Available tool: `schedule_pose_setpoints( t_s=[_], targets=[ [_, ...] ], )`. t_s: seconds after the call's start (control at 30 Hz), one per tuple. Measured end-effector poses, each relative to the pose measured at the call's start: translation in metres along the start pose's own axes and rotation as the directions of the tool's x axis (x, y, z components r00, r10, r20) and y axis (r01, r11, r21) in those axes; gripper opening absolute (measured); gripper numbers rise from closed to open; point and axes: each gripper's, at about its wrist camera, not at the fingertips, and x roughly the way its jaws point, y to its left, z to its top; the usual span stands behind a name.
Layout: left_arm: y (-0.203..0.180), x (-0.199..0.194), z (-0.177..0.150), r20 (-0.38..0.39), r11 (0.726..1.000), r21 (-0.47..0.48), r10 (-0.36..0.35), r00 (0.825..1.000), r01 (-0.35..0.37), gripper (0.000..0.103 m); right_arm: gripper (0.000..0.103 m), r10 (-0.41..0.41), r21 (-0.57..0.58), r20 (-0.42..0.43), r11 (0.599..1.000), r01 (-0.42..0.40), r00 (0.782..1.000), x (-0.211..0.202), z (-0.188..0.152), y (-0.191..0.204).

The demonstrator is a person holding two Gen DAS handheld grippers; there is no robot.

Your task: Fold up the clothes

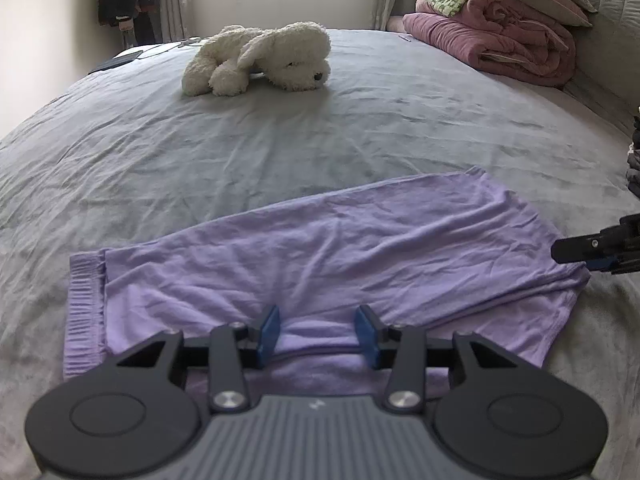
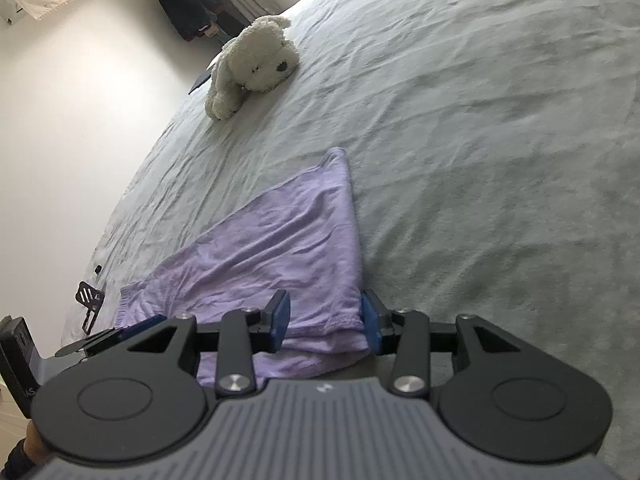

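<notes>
Left wrist: one purple garment [image 1: 320, 248], one plush dog [image 1: 264, 58] (white)

Bed [image 1: 280, 152] w/ garment [image 1: 320, 248], plush [image 1: 260, 58], blankets [image 1: 500, 36]

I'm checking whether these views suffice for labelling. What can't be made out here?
- Left wrist view: near edge of the purple garment, hidden under the left gripper.
- Right wrist view: garment's near corner, covered by the right gripper.
- Garment type: unclear, folded over.
- Dark pile: cut off by the frame edge.
</notes>
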Motion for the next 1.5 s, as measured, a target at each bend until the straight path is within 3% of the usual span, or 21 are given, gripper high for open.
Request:
schedule_pose_setpoints(
  t_s=[0.3, 0.47, 0.87, 1.07, 1.1, 1.2, 1.33, 1.4, 1.5],
  targets=[
    [-0.001, 0.001, 0.002, -0.011, 1.000, -0.003, 0.002, 1.000, -0.002, 0.045, 0.044, 0.051, 0.058, 0.016, 0.997, -0.051, 0.999, -0.001, 0.001, -0.007],
    [-0.001, 0.001, 0.003, -0.016, 1.000, -0.007, 0.002, 1.000, -0.002, 0.046, 0.044, 0.122, 0.079, 0.035, 0.989, -0.124, 0.992, -0.003, 0.001, -0.005],
    [-0.003, 0.003, 0.004, -0.020, 1.000, -0.011, 0.006, 1.000, -0.006, 0.048, 0.044, 0.052, 0.059, 0.054, 0.997, -0.055, 0.997, -0.007, 0.002, -0.003],
    [-0.004, 0.003, 0.004, -0.022, 1.000, -0.014, 0.010, 1.000, -0.011, 0.049, 0.029, 0.027, 0.065, 0.030, 0.997, -0.029, 0.999, 0.001, -0.002, -0.002],
    [-0.004, 0.004, 0.004, -0.022, 1.000, -0.013, 0.011, 1.000, -0.011, 0.050, 0.020, 0.016, 0.066, 0.031, 0.998, -0.018, 0.999, 0.000, -0.003, -0.002],
    [-0.005, 0.004, 0.004, -0.022, 1.000, -0.010, 0.015, 1.000, -0.015, 0.050, 0.011, -0.015, 0.066, 0.049, 0.998, 0.012, 0.999, -0.003, -0.005, 0.000],
    [-0.007, 0.004, 0.006, -0.025, 1.000, -0.020, 0.018, 1.000, -0.018, 0.050, 0.011, -0.025, 0.045, 0.064, 0.999, 0.022, 0.998, -0.005, -0.006, 0.005],
    [-0.008, 0.005, 0.007, -0.026, 0.999, -0.026, 0.019, 0.999, -0.020, 0.050, 0.018, -0.033, 0.028, 0.059, 0.999, 0.031, 0.998, -0.004, -0.006, 0.007],
    [-0.012, 0.005, 0.008, -0.029, 0.999, -0.026, 0.024, 0.999, -0.025, 0.051, 0.018, -0.037, 0.046, 0.044, 0.998, 0.035, 0.998, 0.000, -0.006, 0.003]
  ],
)
